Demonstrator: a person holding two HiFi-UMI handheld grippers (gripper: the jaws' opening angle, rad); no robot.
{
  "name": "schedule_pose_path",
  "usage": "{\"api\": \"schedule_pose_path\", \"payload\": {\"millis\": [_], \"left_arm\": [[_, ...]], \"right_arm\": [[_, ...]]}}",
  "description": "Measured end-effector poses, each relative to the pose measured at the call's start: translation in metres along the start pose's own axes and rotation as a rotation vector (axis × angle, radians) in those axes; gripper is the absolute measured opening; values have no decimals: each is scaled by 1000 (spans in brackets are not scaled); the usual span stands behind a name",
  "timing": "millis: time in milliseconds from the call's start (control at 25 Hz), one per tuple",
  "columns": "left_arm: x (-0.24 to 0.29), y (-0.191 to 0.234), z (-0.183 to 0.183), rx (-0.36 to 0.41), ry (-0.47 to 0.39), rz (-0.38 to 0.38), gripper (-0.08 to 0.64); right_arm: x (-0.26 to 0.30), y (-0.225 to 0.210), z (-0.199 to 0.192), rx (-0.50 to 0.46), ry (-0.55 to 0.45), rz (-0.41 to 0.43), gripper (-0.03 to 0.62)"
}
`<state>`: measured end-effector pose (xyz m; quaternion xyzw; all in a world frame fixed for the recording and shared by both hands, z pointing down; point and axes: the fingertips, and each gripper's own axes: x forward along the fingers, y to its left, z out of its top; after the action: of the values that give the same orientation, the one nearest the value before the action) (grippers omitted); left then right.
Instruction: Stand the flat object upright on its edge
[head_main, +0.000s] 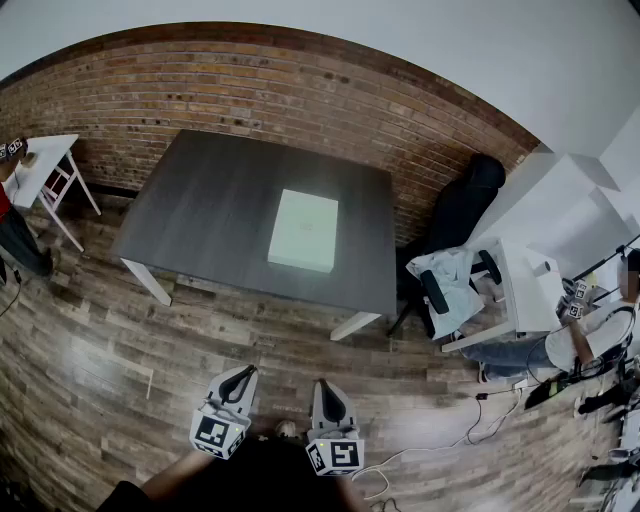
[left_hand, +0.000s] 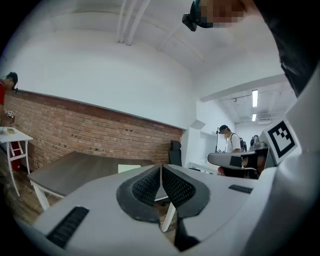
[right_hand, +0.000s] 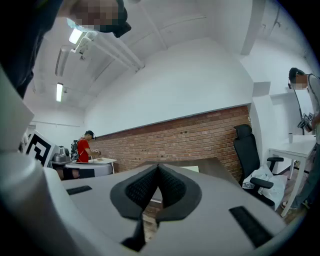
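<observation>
A flat white box lies on its broad face on the dark grey table, right of the table's middle. Both grippers hang well short of the table, over the wooden floor at the bottom of the head view. My left gripper is shut with nothing between its pads, and so is my right gripper. In the left gripper view the shut jaws point level toward the table, with a strip of the box showing behind them. The right gripper also points level at the table.
A black office chair stands at the table's right end. A white desk with a seated person is at the right. A small white table and another person stand at the far left. A brick wall runs behind. Cables lie on the floor.
</observation>
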<state>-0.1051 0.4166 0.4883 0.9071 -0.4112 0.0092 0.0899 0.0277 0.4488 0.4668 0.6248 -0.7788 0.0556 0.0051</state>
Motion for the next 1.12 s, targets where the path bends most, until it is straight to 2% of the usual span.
{"api": "schedule_pose_path", "payload": {"millis": [640, 1120], "left_arm": [[-6, 15, 1, -5, -7, 4, 41], [-21, 48, 1, 5, -16, -52, 41]], "right_arm": [[7, 14, 4, 3, -22, 2, 25], [26, 47, 1, 1, -30, -49, 25]]}}
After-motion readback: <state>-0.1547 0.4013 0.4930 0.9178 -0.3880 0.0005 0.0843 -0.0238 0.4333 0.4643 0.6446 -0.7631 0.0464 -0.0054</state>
